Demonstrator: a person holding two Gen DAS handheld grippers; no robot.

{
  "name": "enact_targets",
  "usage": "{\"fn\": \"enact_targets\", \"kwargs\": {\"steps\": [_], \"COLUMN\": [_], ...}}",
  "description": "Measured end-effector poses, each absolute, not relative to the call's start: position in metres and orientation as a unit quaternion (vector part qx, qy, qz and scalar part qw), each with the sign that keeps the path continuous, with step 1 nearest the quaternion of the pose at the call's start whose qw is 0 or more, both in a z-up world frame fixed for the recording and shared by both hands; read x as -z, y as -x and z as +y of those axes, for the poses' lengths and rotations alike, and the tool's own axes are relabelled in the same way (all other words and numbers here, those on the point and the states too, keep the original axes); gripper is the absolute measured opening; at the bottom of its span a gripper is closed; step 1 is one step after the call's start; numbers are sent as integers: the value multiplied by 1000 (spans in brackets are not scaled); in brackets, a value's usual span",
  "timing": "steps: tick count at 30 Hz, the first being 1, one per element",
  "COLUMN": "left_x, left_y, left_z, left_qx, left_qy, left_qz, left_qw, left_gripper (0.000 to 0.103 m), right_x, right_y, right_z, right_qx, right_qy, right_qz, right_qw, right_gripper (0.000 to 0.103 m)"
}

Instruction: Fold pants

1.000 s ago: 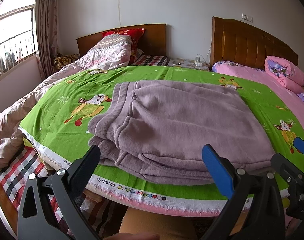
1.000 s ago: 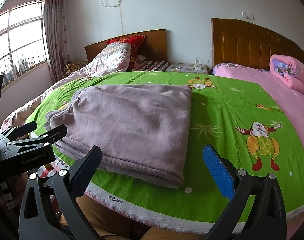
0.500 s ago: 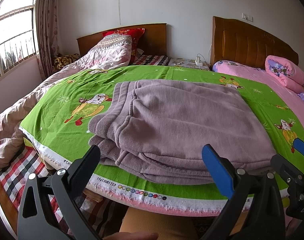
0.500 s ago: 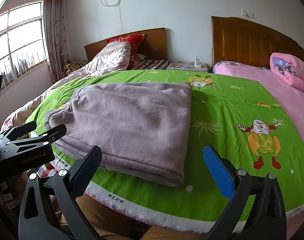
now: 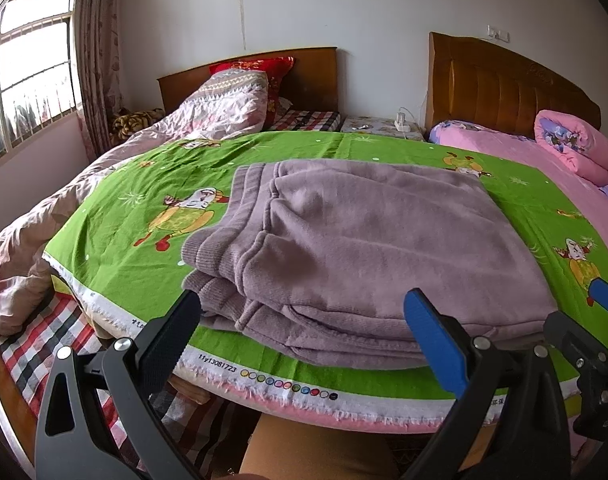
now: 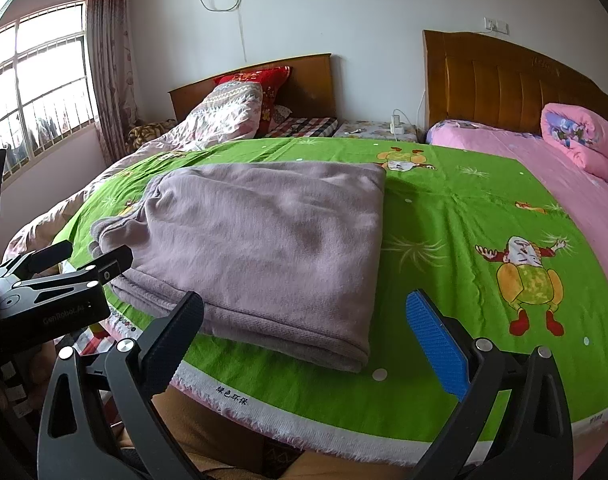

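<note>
Mauve fleece pants (image 5: 368, 248) lie folded into a thick rectangle on the green cartoon sheet (image 5: 136, 216), waistband toward the left, near the bed's front edge. My left gripper (image 5: 304, 332) hangs open just in front of the stacked folded edges, holding nothing. In the right wrist view the same pants (image 6: 264, 240) lie left of centre, and my right gripper (image 6: 308, 336) stands open over the pants' near right corner and the sheet. The left gripper (image 6: 52, 280) shows at that view's left edge, by the pants' waistband end.
The sheet's white hem (image 5: 304, 384) marks the bed's front edge, with a person's tan-clad leg (image 5: 316, 448) below it. A pink quilt roll (image 6: 584, 140) and wooden headboard (image 6: 504, 80) stand at back right; rumpled bedding (image 5: 24, 248) and a window (image 5: 24, 80) lie left.
Both grippers have stayed almost still and open. The right wrist view has drifted very slightly; the pants have not moved.
</note>
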State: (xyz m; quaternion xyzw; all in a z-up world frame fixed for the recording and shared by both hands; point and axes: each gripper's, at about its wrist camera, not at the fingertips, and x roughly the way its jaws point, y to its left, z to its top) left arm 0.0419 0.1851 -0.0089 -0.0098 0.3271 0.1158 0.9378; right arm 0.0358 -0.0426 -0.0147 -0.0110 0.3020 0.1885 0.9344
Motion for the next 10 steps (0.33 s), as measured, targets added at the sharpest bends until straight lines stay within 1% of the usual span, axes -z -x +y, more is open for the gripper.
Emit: {"fn": "enact_targets", "kwargs": {"steps": [7, 10], "left_x": [8, 7], "left_y": [-44, -44], "left_z": [189, 199], "left_qx": [-114, -127], "left_qy": [14, 25], "left_qz": [329, 327], "left_qw": [937, 936], "left_gripper": [102, 102], "right_x": [14, 9], "right_y": [-37, -36], "right_z": [-45, -52], "right_qx": [-186, -180], "right_qy": [6, -2], "right_qz": [301, 289], "right_qw": [935, 940], "right_gripper": [98, 98]}}
